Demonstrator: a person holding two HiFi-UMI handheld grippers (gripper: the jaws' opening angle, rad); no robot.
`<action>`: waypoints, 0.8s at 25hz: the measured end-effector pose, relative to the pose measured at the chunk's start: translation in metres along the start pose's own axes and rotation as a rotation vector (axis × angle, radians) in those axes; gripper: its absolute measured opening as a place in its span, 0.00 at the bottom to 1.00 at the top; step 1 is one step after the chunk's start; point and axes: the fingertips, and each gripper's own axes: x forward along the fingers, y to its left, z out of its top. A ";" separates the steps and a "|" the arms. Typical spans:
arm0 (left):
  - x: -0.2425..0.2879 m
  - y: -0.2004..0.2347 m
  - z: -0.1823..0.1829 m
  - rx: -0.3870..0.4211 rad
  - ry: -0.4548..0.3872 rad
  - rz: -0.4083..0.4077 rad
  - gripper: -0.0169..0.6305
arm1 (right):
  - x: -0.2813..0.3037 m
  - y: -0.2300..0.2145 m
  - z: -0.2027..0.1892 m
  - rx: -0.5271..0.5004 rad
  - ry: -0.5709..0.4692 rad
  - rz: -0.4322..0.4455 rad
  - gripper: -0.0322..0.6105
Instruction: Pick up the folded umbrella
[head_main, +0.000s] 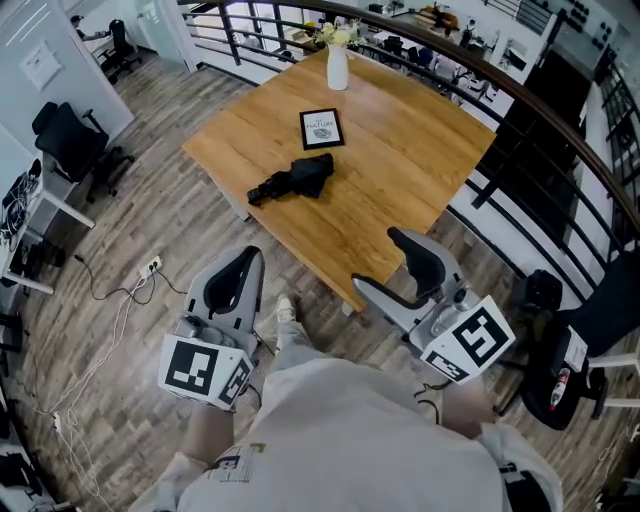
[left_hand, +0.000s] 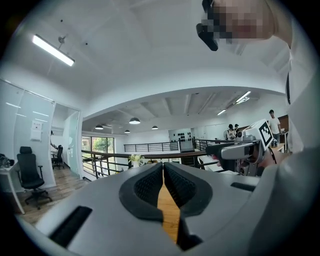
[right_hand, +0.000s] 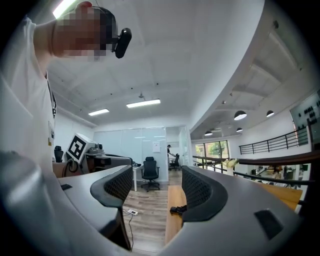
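Left gripper (head_main: 248, 258): held low, close to the person, above the floor. Its two jaws are pressed together, with nothing in them.
Right gripper (head_main: 377, 259): held low on the other side, over the near corner of the table. Its jaws are wide apart and hold nothing.
Table (head_main: 400, 170): a wooden top that starts just past the two grippers.
Folded umbrella (head_main: 293, 180): black, lying flat on the table, well apart from both grippers. Nothing touches it.
Which way it lies: ahead of both grippers, about between them and a little to the left side.
Its long way: it runs across the person's view. The thin end points left and toward the near edge. The thick, bunched end points right and away.
Who is nearer: the left gripper looks a bit closer, but it is closed. The right one is open, and its own view shows the umbrella (right_hand: 177, 209) just by its right jaw. I think the right one is readier to grab it.
Picture frame (head_main: 322, 128): lies flat just behind the umbrella.
White vase (head_main: 338, 65): stands at the far edge, with flowers in it.
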 end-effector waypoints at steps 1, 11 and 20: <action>0.006 0.012 -0.003 -0.008 0.003 -0.001 0.06 | 0.011 -0.005 -0.001 -0.006 0.008 -0.009 0.57; 0.078 0.158 -0.019 0.010 0.051 -0.041 0.06 | 0.165 -0.059 -0.014 -0.006 0.123 -0.053 0.57; 0.143 0.276 -0.060 0.006 0.147 -0.144 0.06 | 0.295 -0.109 -0.080 -0.012 0.340 -0.064 0.57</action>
